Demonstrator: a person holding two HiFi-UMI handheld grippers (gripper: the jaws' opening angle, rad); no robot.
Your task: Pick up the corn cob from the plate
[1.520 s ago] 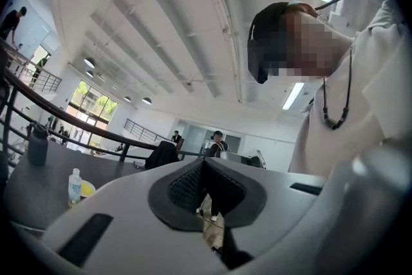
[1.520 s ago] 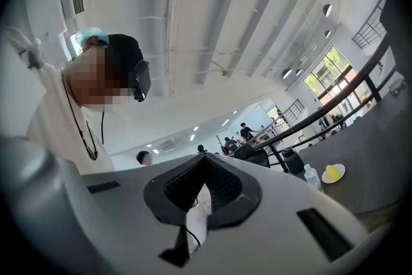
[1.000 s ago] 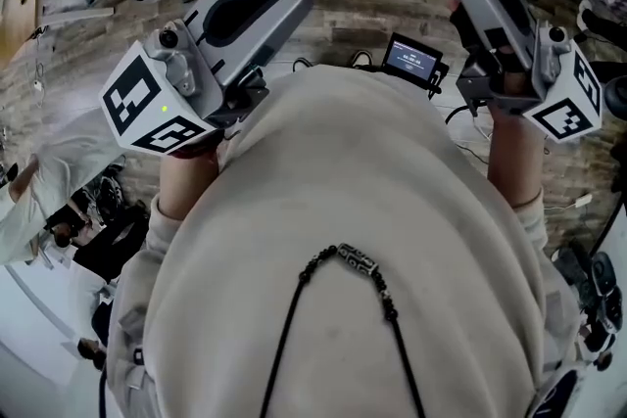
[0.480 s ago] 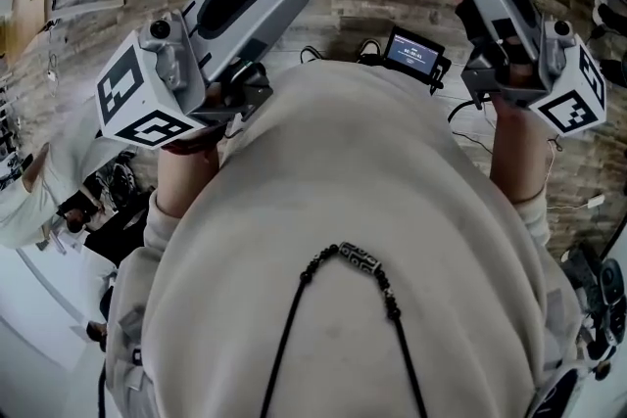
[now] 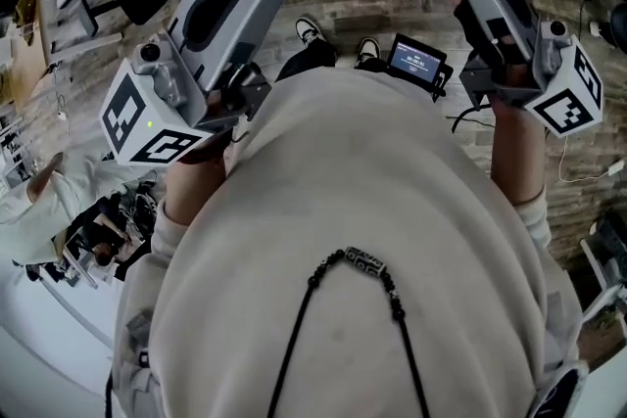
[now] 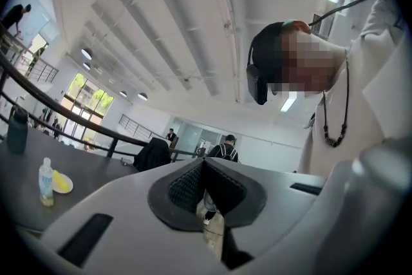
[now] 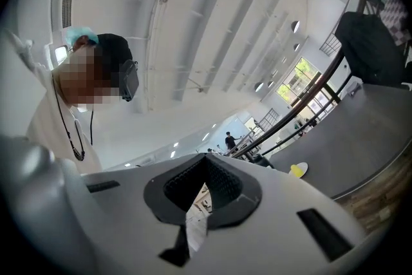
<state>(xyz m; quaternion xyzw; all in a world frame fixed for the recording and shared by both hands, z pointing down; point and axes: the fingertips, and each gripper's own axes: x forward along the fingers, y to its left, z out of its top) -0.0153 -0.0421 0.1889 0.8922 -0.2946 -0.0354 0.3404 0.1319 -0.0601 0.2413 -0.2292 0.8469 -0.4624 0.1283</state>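
Left gripper view: left gripper (image 6: 203,161) fingers pressed together (right gripper (image 7: 205,155) likewise).

I see a dark grey table (image 6: 26,203) carrying a white plate (image 6: 67,187) with the yellow corn cob (image 6: 59,181), a small clear bottle (image 6: 44,178) just beside the plate, and a dark flask (image 6: 17,132) further off.
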